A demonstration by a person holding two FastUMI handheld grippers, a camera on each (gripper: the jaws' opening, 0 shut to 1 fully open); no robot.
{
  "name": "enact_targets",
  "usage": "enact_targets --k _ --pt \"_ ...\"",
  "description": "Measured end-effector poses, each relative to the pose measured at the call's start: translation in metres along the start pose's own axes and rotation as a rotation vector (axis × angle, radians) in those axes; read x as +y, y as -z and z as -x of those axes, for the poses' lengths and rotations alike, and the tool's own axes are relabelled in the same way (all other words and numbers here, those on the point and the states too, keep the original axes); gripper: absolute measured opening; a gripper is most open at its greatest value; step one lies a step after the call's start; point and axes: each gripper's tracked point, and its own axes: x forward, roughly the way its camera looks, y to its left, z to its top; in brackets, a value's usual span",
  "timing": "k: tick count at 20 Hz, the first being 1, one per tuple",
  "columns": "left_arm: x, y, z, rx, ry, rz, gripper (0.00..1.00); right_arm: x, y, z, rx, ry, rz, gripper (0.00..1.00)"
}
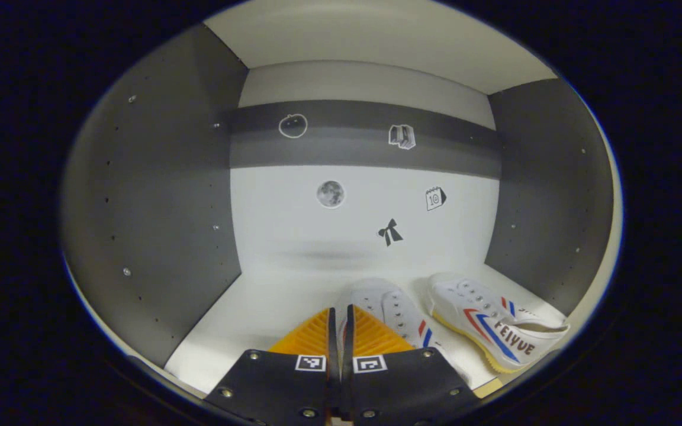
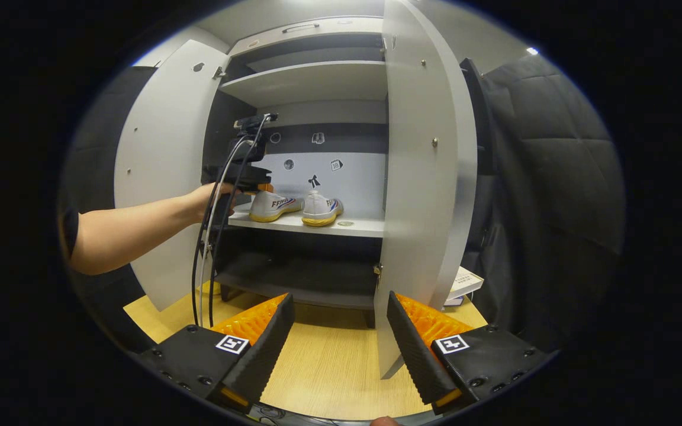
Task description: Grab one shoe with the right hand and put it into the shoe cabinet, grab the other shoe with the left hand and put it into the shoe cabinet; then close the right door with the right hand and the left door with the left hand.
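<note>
Two shoes sit side by side on the cabinet (image 2: 311,77) shelf (image 2: 317,225) — one (image 1: 498,322) at 4 o'clock in the left gripper view, the other (image 1: 397,313) just past the left gripper (image 1: 339,322), whose fingers are nearly together on nothing. The right gripper (image 2: 338,331) hangs wide apart before the right door (image 2: 424,177) — both doors open, left door (image 2: 163,165) at 9 o'clock.

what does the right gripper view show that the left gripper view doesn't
Right gripper view: the open left door and right door, a forearm holding the left tongs at the shelf, and the open right tongs. Left gripper view: the left tongs nearly closed, and peg holes in the side walls. Both: two shoes on the shelf, and stickers behind.
</note>
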Motion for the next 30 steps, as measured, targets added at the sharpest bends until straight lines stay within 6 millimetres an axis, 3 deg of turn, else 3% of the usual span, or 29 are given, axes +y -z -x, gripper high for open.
enact_targets --k 2,6,10,16,22,30 --pt "0.004 -0.002 0.005 -0.011 -0.027 -0.011 0.02 0.001 -0.002 -0.001 -0.009 -0.025 0.001 0.98" --pt "0.030 -0.005 0.034 -0.042 -0.135 0.022 0.61 0.005 -0.008 -0.006 -0.036 -0.090 0.018 0.98" --pt "0.026 -0.018 0.093 -0.130 -0.138 0.053 0.92 0.009 -0.018 -0.004 -0.083 -0.140 0.035 0.98" --pt "-0.003 -0.037 0.192 -0.250 -0.088 -0.031 0.92 0.018 -0.033 0.009 -0.119 -0.133 0.018 0.99" --pt "-0.010 -0.047 0.286 -0.341 -0.056 -0.055 0.92 0.027 -0.046 0.037 -0.148 -0.098 0.009 0.98" --pt "0.002 -0.012 0.374 -0.319 -0.029 -0.060 0.92 0.016 -0.064 0.059 -0.166 -0.046 -0.025 0.99"
